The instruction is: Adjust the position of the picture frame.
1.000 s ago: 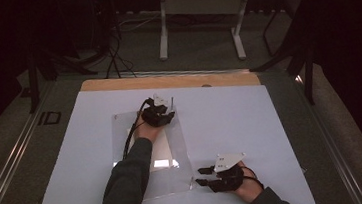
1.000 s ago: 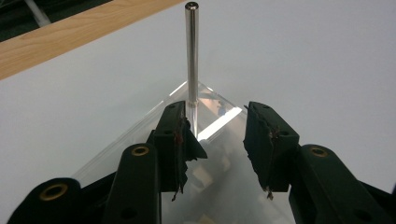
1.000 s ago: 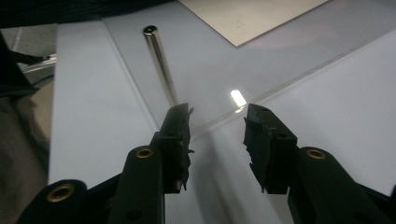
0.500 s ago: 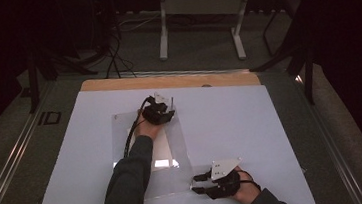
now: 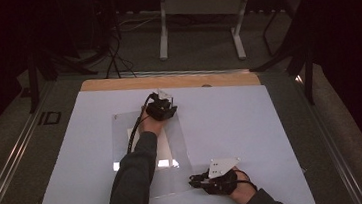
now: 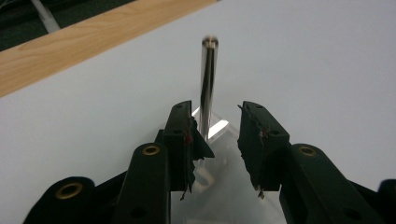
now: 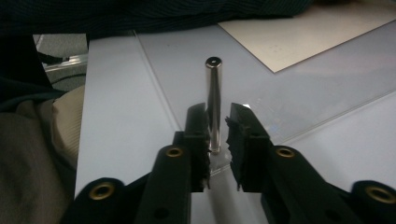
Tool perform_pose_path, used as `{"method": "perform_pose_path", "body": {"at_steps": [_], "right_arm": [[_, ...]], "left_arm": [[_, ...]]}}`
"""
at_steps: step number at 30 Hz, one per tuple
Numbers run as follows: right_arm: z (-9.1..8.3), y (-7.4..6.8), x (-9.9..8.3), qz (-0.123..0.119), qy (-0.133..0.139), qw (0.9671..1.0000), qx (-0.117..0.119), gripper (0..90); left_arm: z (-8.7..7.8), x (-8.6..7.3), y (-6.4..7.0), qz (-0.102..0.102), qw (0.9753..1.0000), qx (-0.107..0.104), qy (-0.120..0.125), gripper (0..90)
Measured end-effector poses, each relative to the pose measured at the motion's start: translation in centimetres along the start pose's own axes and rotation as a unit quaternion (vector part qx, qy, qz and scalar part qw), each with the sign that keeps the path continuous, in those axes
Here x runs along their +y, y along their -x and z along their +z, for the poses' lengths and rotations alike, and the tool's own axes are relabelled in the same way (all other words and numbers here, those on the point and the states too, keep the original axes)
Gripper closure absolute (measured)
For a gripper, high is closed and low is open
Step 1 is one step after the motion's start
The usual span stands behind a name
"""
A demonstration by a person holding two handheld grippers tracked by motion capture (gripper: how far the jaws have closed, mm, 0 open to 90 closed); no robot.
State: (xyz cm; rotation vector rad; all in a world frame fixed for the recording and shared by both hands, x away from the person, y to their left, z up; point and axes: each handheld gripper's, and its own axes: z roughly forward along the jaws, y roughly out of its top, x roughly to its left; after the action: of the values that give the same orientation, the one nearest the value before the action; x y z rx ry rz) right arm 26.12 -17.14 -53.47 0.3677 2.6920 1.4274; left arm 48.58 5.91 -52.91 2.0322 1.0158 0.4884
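As before, right hand-held gripper (image 5: 195, 180) leftward

Clear sheet (image 5: 149, 155) on white board (image 5: 251, 125); metal posts at far (image 6: 208, 88) & near (image 7: 214, 102) corners.

This looks like a lab or test room set up for recording, not a home. The bench (image 5: 117, 83) is a plain wooden top covered by a large white sheet (image 5: 231, 122), standing on a dark grey carpet (image 5: 17, 148) with a metal rail (image 5: 5, 171) running alongside. Behind it are the white metal legs of another table (image 5: 164, 28), loose black cables (image 5: 114, 58) on the floor, and dark stands (image 5: 35, 71) in unlit surroundings.
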Motion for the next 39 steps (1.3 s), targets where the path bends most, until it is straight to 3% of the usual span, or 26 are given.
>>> {"method": "perform_pose_path", "body": {"at_steps": [8,17,22,26,30,34,36,39], "right_arm": [[0.4,-0.3,0.0,-0.001,0.002,1.0000,-0.008,82.0],[0.8,-0.6,0.2,-0.002,-0.007,0.9998,-0.019,82.0],[1.1,-0.7,0.3,-0.004,-0.019,0.9995,-0.026,83.3],[1.3,-0.8,0.4,0.013,-0.026,0.9992,-0.028,84.1],[1.2,-0.6,0.3,0.038,-0.023,0.9989,-0.017,83.7],[1.0,-0.5,0.4,0.062,-0.010,0.9980,-0.002,83.3],[0.8,-0.5,0.5,0.073,-0.001,0.9973,0.000,83.3],[0.1,-0.2,0.7,0.086,0.013,0.9962,0.001,83.3]], "left_arm": [[1.0,0.4,-0.2,-0.017,0.9998,0.006,-0.009,78.7],[1.4,0.8,-0.3,-0.005,0.9997,0.010,-0.020,78.3],[1.5,0.8,-0.3,-0.004,0.9996,0.016,-0.021,82.6],[1.5,0.8,-0.4,-0.004,0.9997,0.012,-0.022,83.9],[1.4,0.9,-0.2,0.015,0.9994,0.012,-0.029,84.9],[1.2,1.1,-0.1,0.030,0.9987,0.011,-0.040,85.1],[1.1,1.1,-0.2,0.026,0.9987,0.010,-0.042,85.1],[0.6,1.3,-0.5,0.029,0.9980,0.022,-0.052,84.8]]}}
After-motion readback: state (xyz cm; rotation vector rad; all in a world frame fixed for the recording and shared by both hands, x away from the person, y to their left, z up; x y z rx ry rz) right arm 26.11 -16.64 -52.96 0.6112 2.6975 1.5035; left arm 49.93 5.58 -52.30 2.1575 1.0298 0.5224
